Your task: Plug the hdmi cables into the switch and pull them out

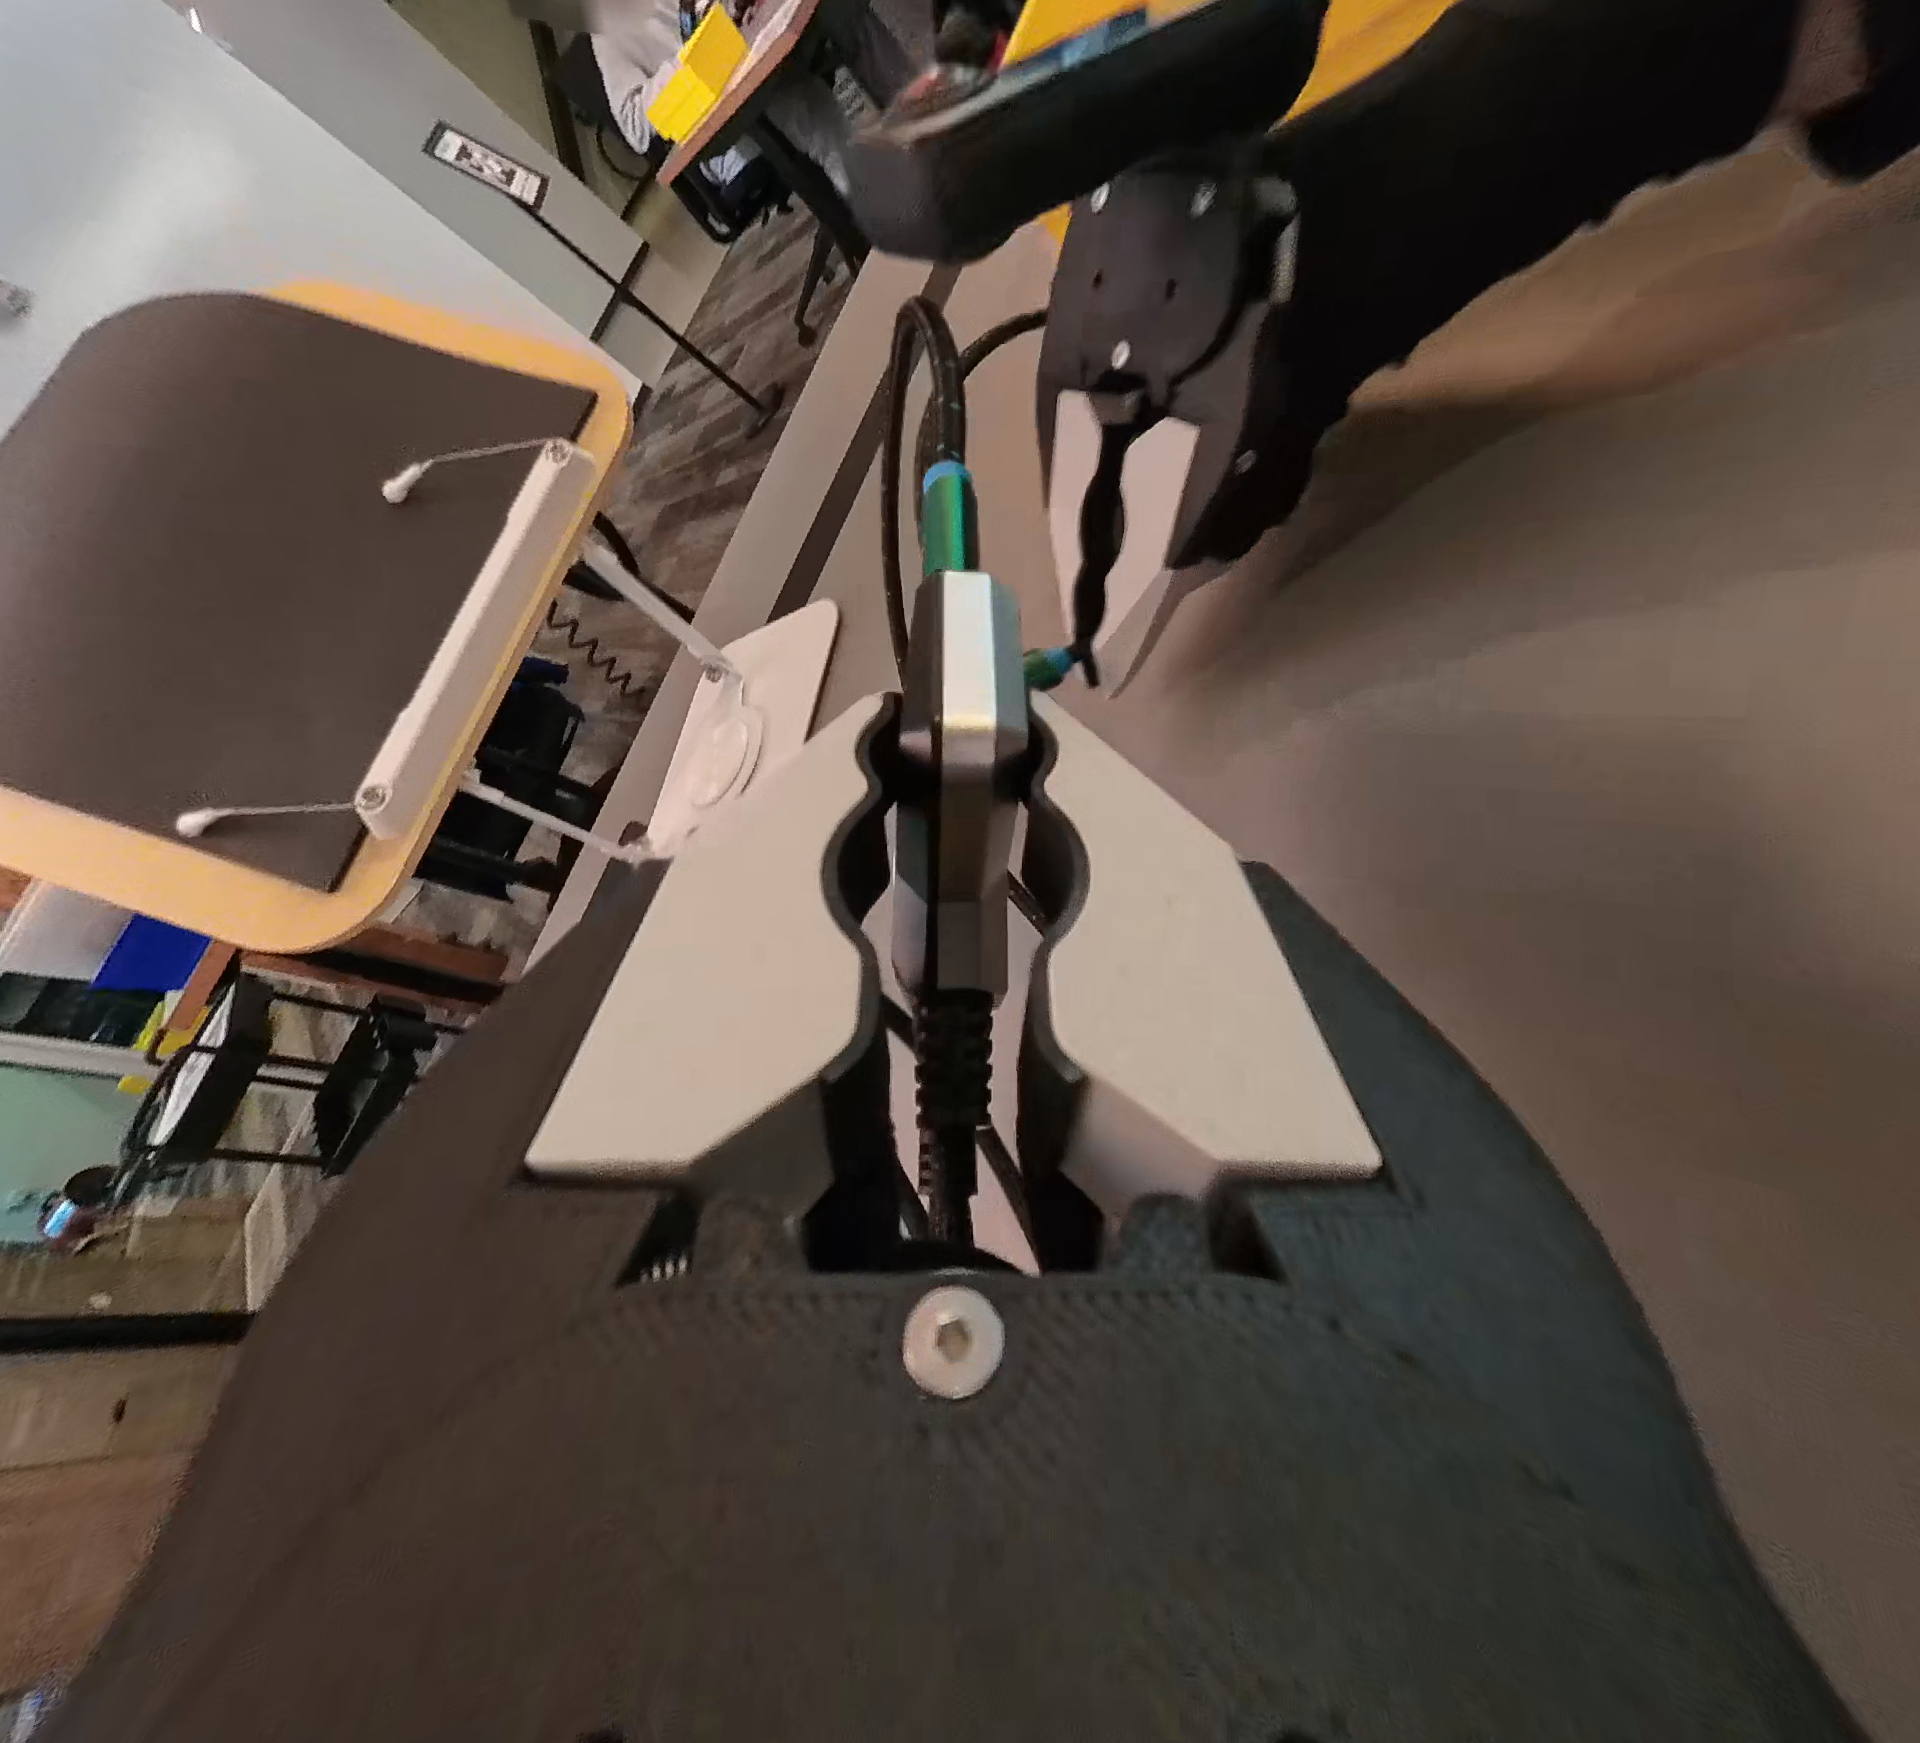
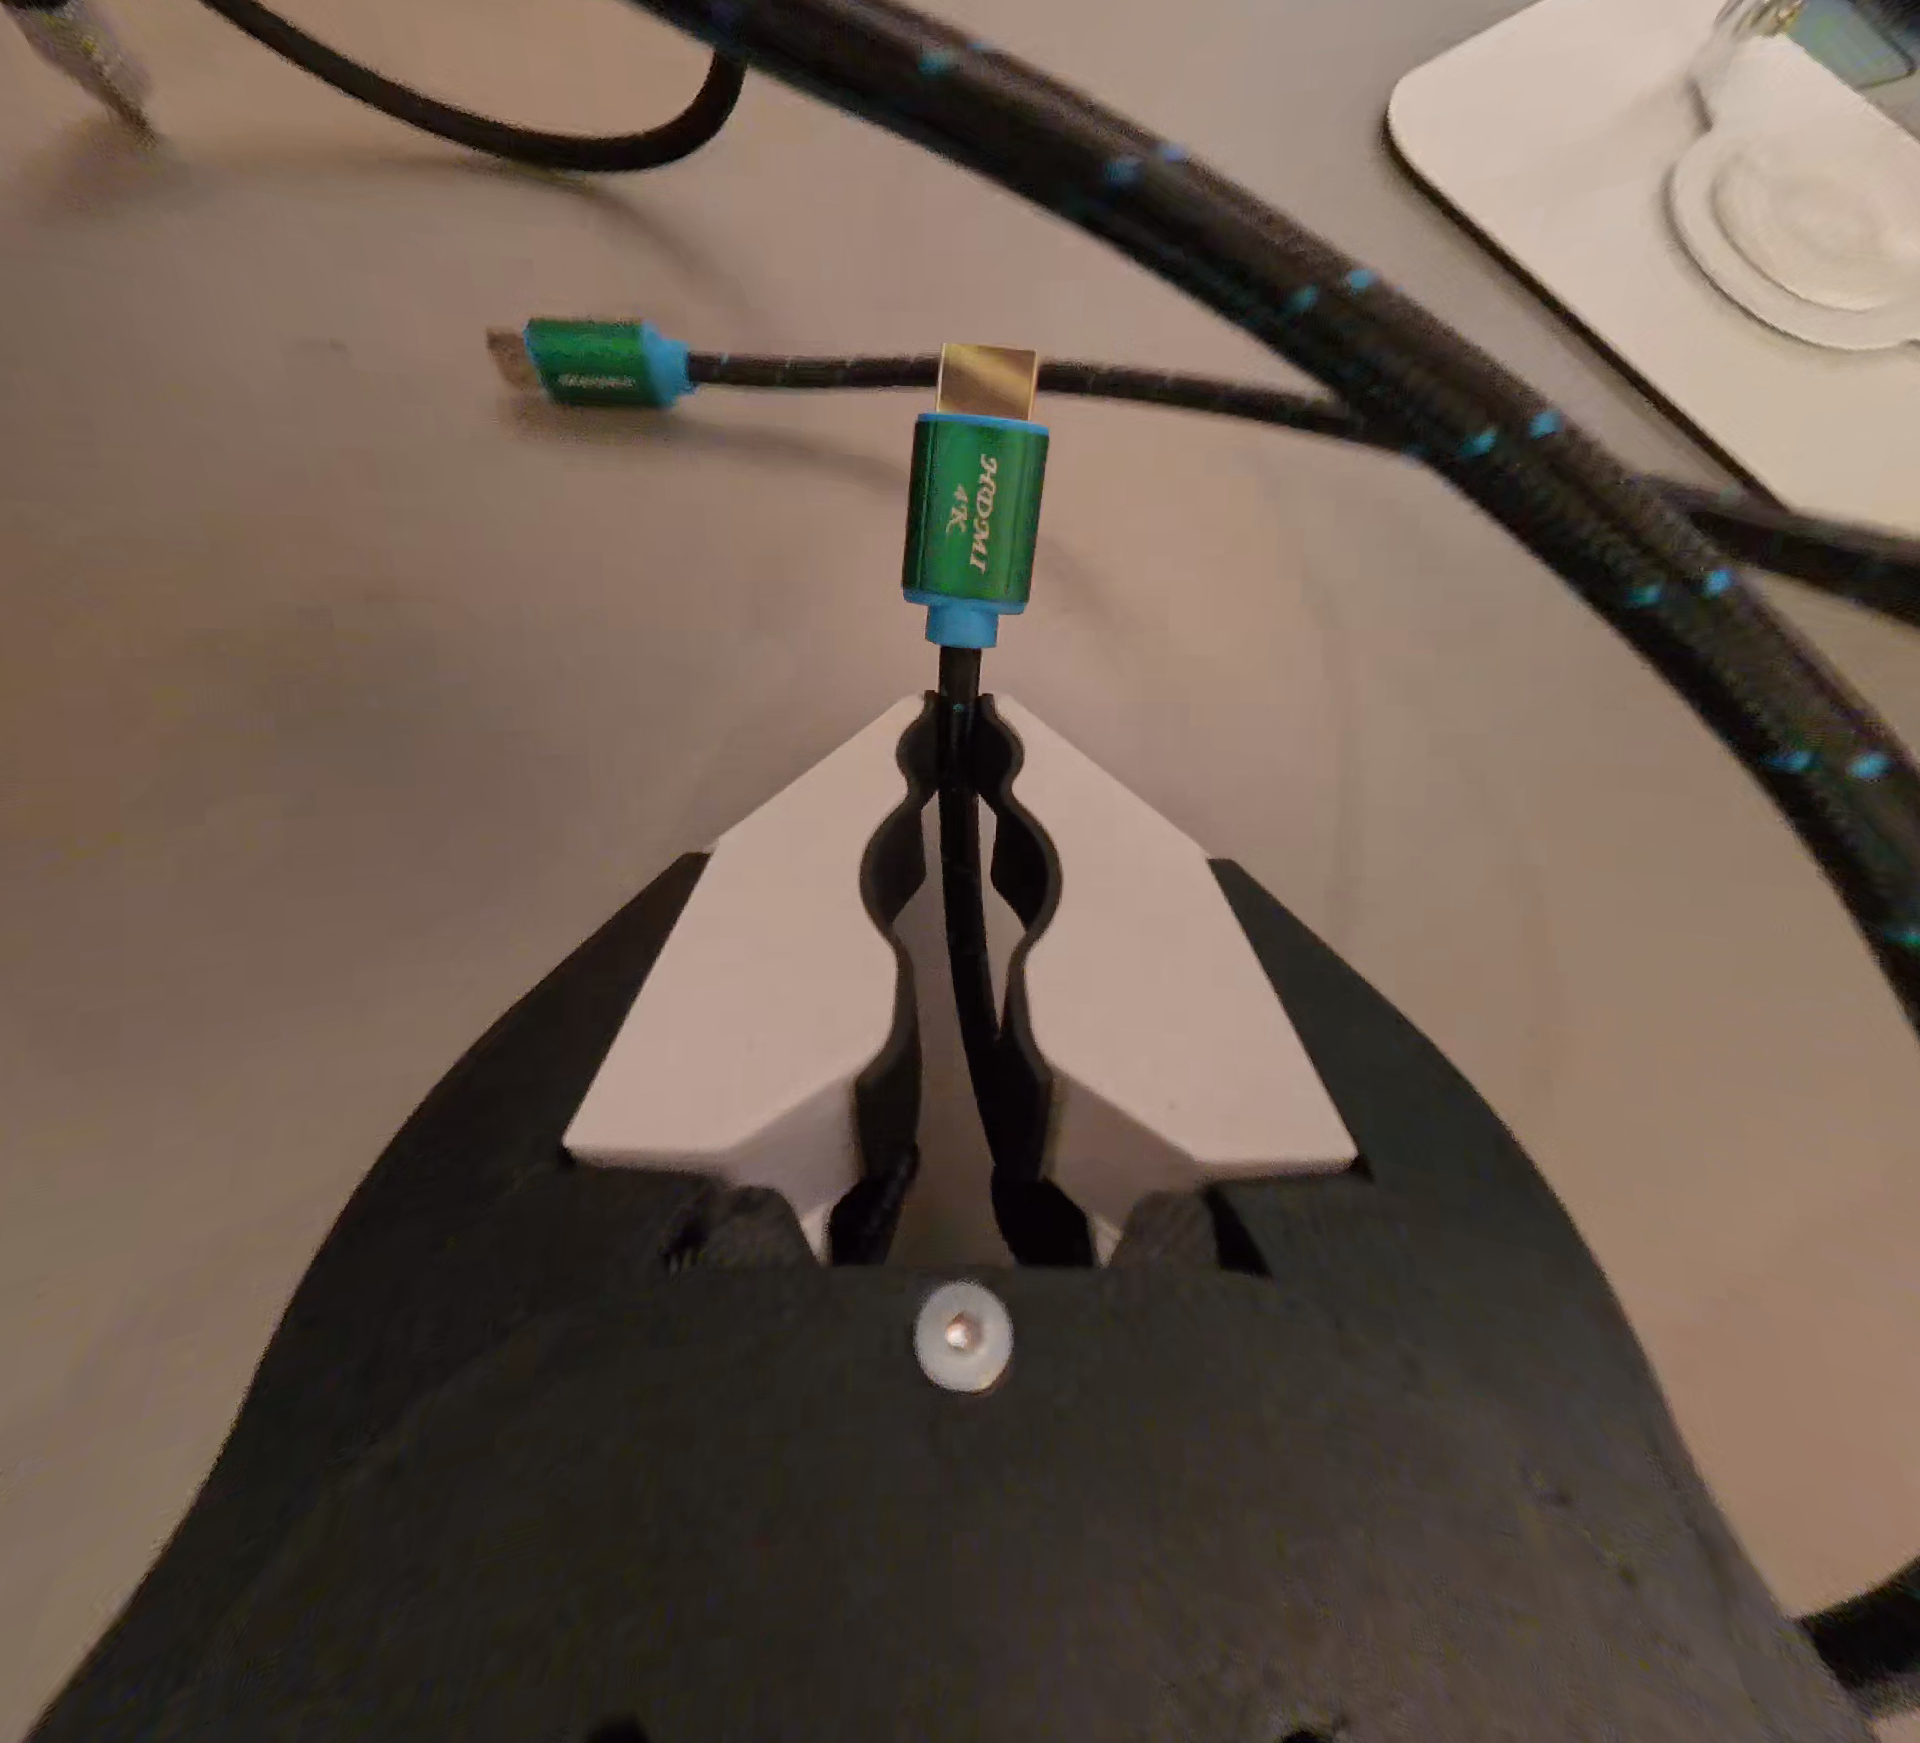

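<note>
Because the right gripper has its jaws pinched on the thin braided cable just behind the green plug rather than on the plug body, the plug could swivel or droop and meet a port crooked. With the left gripper pressed onto the silver switch, which already has one green plug seated at its far end, a skewed push might twist it loose; slack cables crossing the desk could snag.
</note>
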Available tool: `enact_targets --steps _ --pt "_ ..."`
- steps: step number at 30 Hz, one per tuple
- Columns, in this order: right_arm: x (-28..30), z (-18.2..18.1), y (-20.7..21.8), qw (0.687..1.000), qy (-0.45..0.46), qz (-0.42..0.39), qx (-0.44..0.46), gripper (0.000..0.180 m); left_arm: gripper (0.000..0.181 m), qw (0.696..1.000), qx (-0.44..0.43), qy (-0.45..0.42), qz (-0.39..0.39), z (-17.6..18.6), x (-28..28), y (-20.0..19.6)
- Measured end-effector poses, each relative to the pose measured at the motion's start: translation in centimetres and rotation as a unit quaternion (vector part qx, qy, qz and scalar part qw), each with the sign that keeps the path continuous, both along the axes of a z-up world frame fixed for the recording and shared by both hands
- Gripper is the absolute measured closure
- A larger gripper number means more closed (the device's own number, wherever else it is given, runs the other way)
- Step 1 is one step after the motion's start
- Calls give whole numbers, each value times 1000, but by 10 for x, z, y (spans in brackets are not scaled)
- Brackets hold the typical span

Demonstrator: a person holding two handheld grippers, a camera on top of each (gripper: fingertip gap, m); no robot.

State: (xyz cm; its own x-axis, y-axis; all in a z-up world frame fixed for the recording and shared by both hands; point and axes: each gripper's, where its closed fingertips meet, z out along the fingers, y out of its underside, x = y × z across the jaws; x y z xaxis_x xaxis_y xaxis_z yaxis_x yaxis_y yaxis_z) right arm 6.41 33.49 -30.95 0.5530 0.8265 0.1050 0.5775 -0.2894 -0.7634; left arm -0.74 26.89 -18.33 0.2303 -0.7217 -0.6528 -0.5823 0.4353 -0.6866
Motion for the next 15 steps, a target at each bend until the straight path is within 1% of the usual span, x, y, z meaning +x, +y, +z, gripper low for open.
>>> enact_targets --steps 3,8,9,11,13,14,15 --pt "1 3 13 999 53 6 -4 176 163 1000 -6 -6 -21 3 7 -11" --pt "-8 32 33 989 127 53 59 174 163 998 -25 -36 -47 10 16 -28" --pt "-13 39 35 985 146 68 63 178 162 998 -22 -36 -49 9 18 -31" --pt "-22 40 38 980 176 86 28 177 162 998 -14 -32 -47 3 22 -32" --pt "-24 21 36 986 139 90 -31 177 163 999 17 -12 -28 -7 20 -24" --pt "-22 15 35 989 114 87 -30 177 163 999 30 -2 -20 -12 17 -19" --pt "-20 8 30 991 96 83 -52 178 163 1000 29 0 -13 -17 14 -14"
